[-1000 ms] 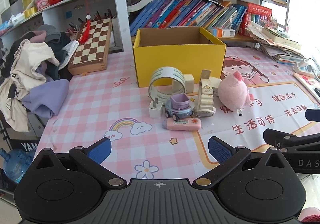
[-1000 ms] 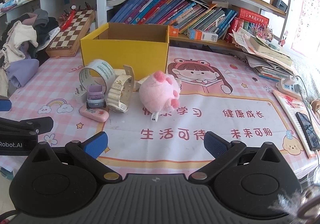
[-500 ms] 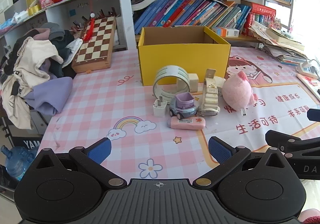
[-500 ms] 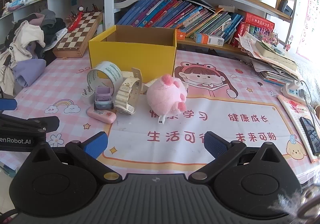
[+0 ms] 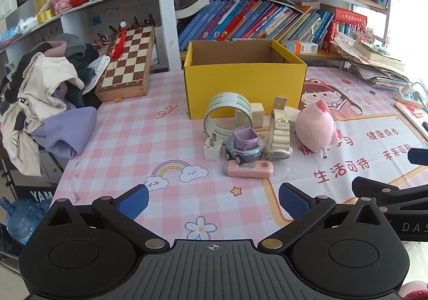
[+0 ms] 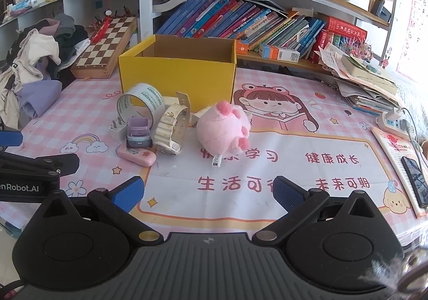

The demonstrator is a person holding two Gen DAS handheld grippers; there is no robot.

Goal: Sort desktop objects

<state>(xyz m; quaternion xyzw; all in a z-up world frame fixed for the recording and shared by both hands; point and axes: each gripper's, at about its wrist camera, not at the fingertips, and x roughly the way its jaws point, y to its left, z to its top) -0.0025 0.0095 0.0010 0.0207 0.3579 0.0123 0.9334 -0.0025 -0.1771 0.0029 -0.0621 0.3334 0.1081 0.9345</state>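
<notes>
An open yellow box (image 5: 244,86) (image 6: 178,72) stands on the pink mat. In front of it lie a tape roll (image 5: 227,115) (image 6: 137,106), a white plug (image 5: 213,149), a purple toy truck (image 5: 243,146) (image 6: 138,132), a cream watch (image 5: 278,134) (image 6: 171,127), a pink case (image 5: 248,169) (image 6: 136,155) and a pink plush pig (image 5: 317,128) (image 6: 223,130). My left gripper (image 5: 212,199) is open and empty, short of the pink case. My right gripper (image 6: 207,191) is open and empty, short of the pig.
A chessboard (image 5: 128,59) leans at the back left beside a heap of clothes (image 5: 40,96). Books fill the shelf (image 5: 254,21) behind the box. Stacked papers (image 6: 366,86), a power strip (image 6: 393,123) and a phone (image 6: 416,182) lie at the right edge.
Both grippers have drawn back and risen slightly, so the objects look a little farther and more central. Nothing on the table has moved.
</notes>
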